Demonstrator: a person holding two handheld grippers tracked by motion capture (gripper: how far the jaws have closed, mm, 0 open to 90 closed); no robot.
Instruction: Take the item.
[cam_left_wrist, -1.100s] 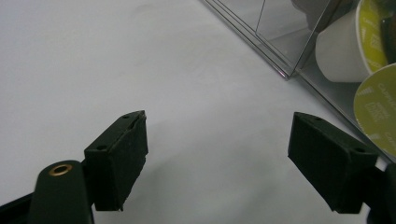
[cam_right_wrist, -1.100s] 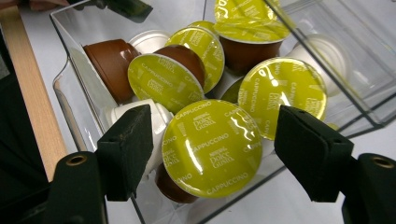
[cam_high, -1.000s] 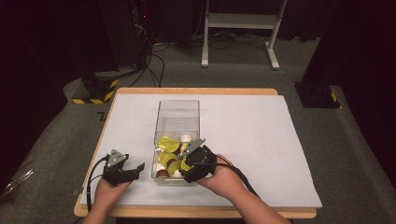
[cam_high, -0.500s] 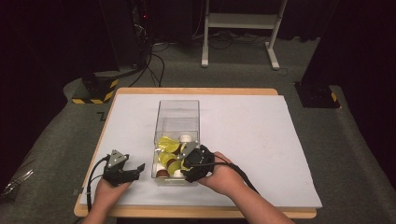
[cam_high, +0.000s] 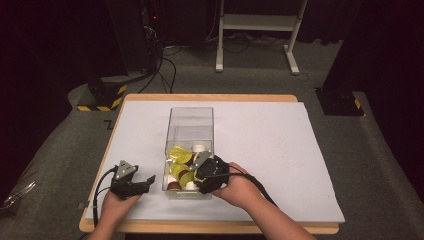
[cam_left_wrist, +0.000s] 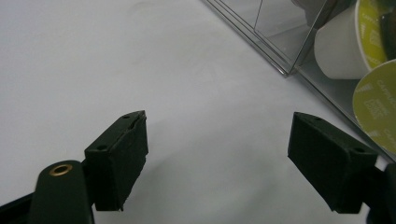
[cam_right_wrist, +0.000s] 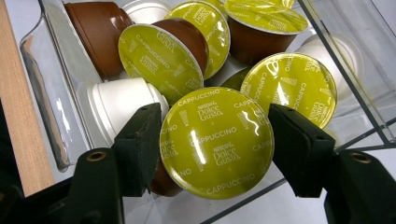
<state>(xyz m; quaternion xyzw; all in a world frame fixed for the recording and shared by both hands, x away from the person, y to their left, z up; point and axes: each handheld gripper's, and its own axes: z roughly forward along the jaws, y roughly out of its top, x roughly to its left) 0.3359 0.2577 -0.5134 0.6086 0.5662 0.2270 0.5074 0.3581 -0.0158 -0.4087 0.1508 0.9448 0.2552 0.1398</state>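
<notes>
Right gripper (cam_high: 196, 172) is down inside the near end of the clear rectangular plastic box (cam_high: 190, 120), which sits on the white table cover (cam_high: 280, 150) with its long side running away from the person. In the right gripper view, the two black jaws have just been closing and now sit at either side of a brown coffee capsule with a yellow-green foil lid marked Cappuccino (cam_right_wrist: 216, 142); the left pad meets the rim, the right pad looks to be at the rim too, though whether it presses yet is hard to tell. That capsule lies at the near end of the box, lid turned up towards the camera, on top of the pile. Around it in the same end of the box: a white capsule (cam_right_wrist: 122, 105) just beside the left jaw, another yellow-lidded capsule (cam_right_wrist: 289, 88) just behind the right jaw, and more brown and yellow ones (cam_right_wrist: 161, 56) further in. The far end of the box is bare plastic. Left gripper (cam_high: 145, 181) rests on the table cover just beside the box's near left corner, jaws wide apart with nothing between them, the box wall (cam_left_wrist: 280, 42) close ahead of it.
</notes>
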